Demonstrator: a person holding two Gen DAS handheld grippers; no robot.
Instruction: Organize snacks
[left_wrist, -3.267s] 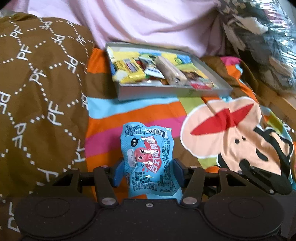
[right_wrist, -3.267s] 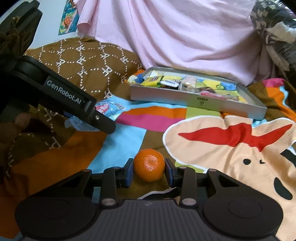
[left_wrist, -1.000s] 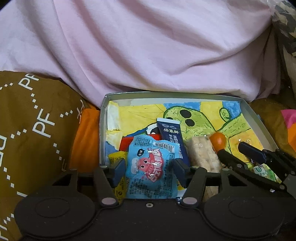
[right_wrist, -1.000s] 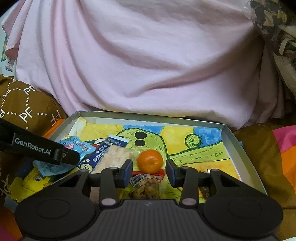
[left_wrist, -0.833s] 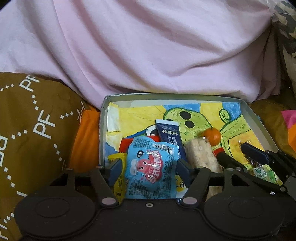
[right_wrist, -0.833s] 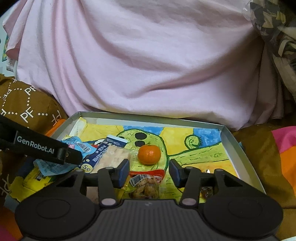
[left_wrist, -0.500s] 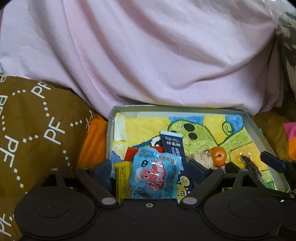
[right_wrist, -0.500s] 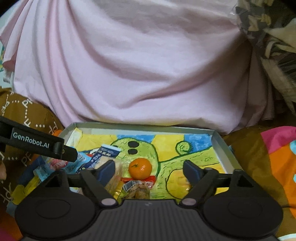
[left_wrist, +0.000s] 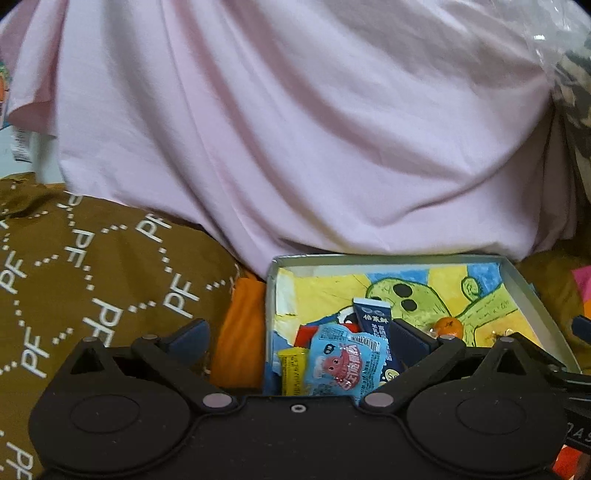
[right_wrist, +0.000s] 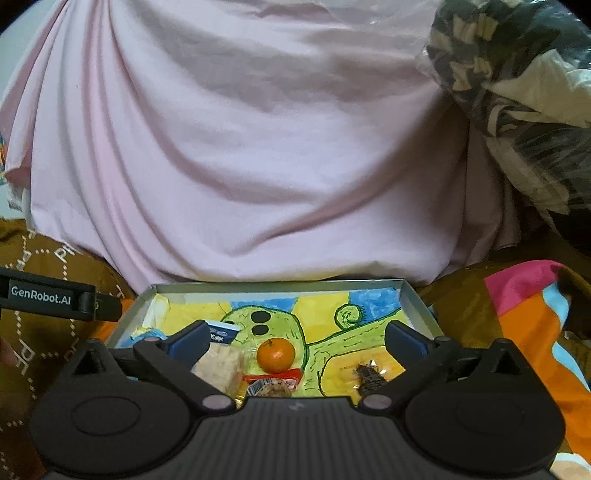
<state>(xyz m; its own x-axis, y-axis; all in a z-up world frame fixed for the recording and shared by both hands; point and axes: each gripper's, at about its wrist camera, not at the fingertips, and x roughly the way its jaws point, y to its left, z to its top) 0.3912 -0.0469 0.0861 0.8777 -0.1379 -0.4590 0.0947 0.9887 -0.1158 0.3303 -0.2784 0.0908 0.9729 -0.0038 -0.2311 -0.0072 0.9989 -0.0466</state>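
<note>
Resting on a bed, a shallow grey tray (right_wrist: 417, 299) lined with a yellow and green cartoon drawing holds the snacks. Behind it, on the far side, hangs a pink sheet (right_wrist: 258, 147). A brown cushion (left_wrist: 92, 266) printed with white letters lies to the left of the tray, and a striped, many-coloured blanket (right_wrist: 532, 314) lies to the right.

Left gripper (left_wrist: 295, 339): its jaws have just been opening and now stand wide, holding nothing. Between its 2 fingers, but touched by neither, a light blue packet (left_wrist: 343, 363) with a red cartoon creature lies in the near left part of the tray. A yellow packet (left_wrist: 291, 369) sits just to its left, and a dark blue packet (left_wrist: 376, 325) lies just to its right, reaching toward the far side.

Right gripper (right_wrist: 295, 341): its jaws have also just been opening and stand wide and empty. An orange (right_wrist: 276, 354) rests free on the tray floor, near the middle, between the spread fingers and clear of both. A pale cracker pack (right_wrist: 221, 363) lies just to its left, and a small dark snack (right_wrist: 369, 376) lies to its right. A clear-wrapped snack sits just nearer than the orange, partly hidden by the gripper body.

In the right wrist view, the left gripper's black arm reaches in from the left edge.
</note>
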